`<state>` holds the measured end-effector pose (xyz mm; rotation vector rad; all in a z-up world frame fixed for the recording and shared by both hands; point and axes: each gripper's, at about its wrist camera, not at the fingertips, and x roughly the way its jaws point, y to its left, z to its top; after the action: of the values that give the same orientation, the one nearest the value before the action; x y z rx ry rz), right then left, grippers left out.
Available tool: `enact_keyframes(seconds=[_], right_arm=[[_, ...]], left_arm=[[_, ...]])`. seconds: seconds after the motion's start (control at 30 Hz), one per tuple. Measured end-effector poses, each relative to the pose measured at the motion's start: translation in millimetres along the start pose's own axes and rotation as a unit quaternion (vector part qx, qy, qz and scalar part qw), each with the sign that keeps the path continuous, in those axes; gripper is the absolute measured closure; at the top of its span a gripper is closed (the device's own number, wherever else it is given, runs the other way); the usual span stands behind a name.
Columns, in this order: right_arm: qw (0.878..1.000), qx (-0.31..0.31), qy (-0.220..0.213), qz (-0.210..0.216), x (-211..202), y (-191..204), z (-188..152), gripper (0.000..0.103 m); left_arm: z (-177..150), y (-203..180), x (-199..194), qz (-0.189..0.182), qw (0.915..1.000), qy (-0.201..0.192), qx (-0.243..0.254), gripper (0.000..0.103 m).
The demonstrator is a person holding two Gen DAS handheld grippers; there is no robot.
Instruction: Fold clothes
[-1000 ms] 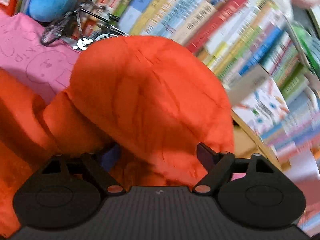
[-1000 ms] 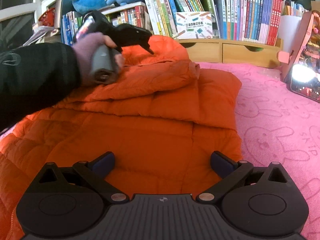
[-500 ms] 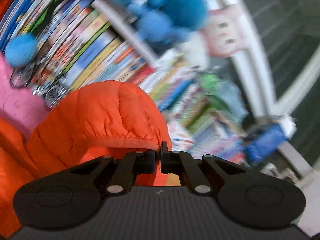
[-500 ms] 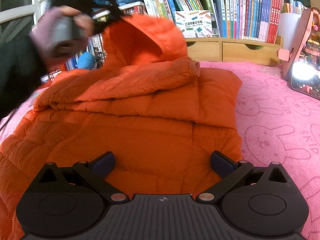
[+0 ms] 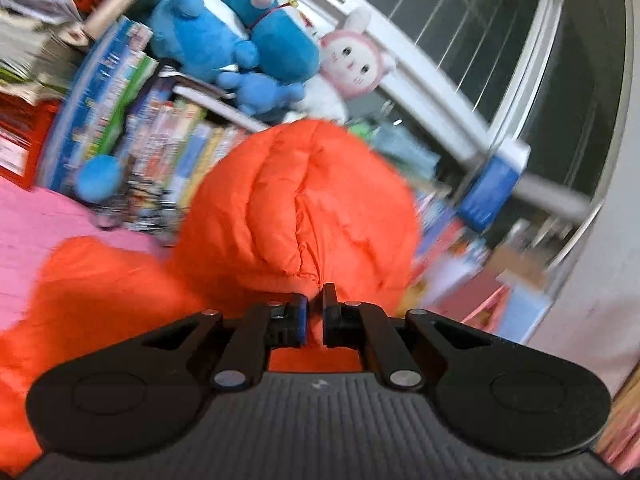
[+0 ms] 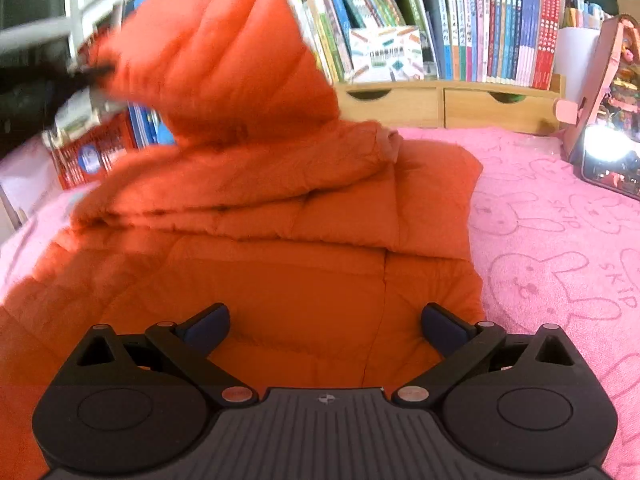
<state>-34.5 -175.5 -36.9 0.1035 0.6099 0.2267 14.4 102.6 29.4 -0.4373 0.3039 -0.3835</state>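
the orange puffer jacket point(image 6: 304, 264) is lying across the pink rabbit-print blanket point(image 6: 560, 240), its body spread flat with a sleeve or side panel lying doubled across the upper part. the hood point(image 5: 304, 208) is standing up off the pile, lifted clear toward the bookshelf point(image 6: 460, 28).

the left gripper point(image 5: 315, 312) is pinching the hood's hem, jaws pressed together on a thin bite of fabric. the right gripper point(image 6: 325, 328) is hovering low over the jacket's lower body with its jaws spread wide and gripping nothing.

handling judgement: the garment is appearing light, soft and heavily quilted. the padding is likely to spring back, so any fold will probably need pressing down to stay. the shell is looking smooth and possibly slippery, so a shallow pinch may be sliding off under load. the stitched hem and seam lines are offering the firmest purchase; puffy panel centres are offering the poorest.

the hood is hanging limp from a single point and sagging to one side. a hold on the lower hem or the side seam by the free gripper is seeming the best way to steady the bulk.
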Motion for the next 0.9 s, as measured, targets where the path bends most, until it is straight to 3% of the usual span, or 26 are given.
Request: enact_keyframes(seconds=[0.1, 0.2, 0.27, 0.4, 0.47, 0.6, 0.7, 0.8, 0.83, 0.87, 0.9], right_arm=[[0.998, -0.008, -0.052, 0.023, -19, -2, 5, 0.0], [0.989, -0.095, -0.114, 0.005, -43, 12, 28, 0.0], [0.975, -0.163, -0.149, 0.005, -50, 23, 49, 0.0], [0.933, -0.308, -0.186, 0.015, -32, 45, 104, 0.0], [0.927, -0.332, -0.172, 0.023, -7, 52, 139, 0.0], [0.933, -0.338, -0.112, 0.058, 50, 74, 194, 0.0], [0.932, -0.355, -0.048, 0.061, 86, 96, 196, 0.0], [0.923, -0.38, 0.026, 0.056, 120, 119, 191, 0.003], [0.919, -0.388, 0.05, 0.054, 131, 127, 189, 0.016], [0.911, -0.41, 0.045, 0.031, 133, 133, 185, 0.04], [0.902, -0.431, 0.039, 0.008, 135, 139, 181, 0.054]], left_arm=[[-18, 6, 9, 0.035, 0.9988, 0.015, 0.033, 0.096], [-36, 15, 23, 0.048, 0.9968, 0.046, 0.044, 0.093], [-47, 23, 30, 0.038, 0.9964, 0.069, 0.03, 0.081], [-55, 36, 36, 0.028, 0.9959, 0.086, 0.001, 0.079], [-54, 45, 35, 0.014, 0.9957, 0.089, -0.022, 0.078], [-52, 61, 36, -0.004, 0.9936, 0.094, -0.063, 0.078], [-52, 62, 33, -0.008, 0.9938, 0.092, -0.062, 0.077], [-50, 61, 29, -0.012, 0.9947, 0.083, -0.06, 0.068], [-50, 61, 28, -0.015, 0.9949, 0.078, -0.061, 0.061], [-49, 61, 27, -0.018, 0.9952, 0.074, -0.062, 0.056], [-49, 61, 26, -0.021, 0.9953, 0.07, -0.063, 0.054]])
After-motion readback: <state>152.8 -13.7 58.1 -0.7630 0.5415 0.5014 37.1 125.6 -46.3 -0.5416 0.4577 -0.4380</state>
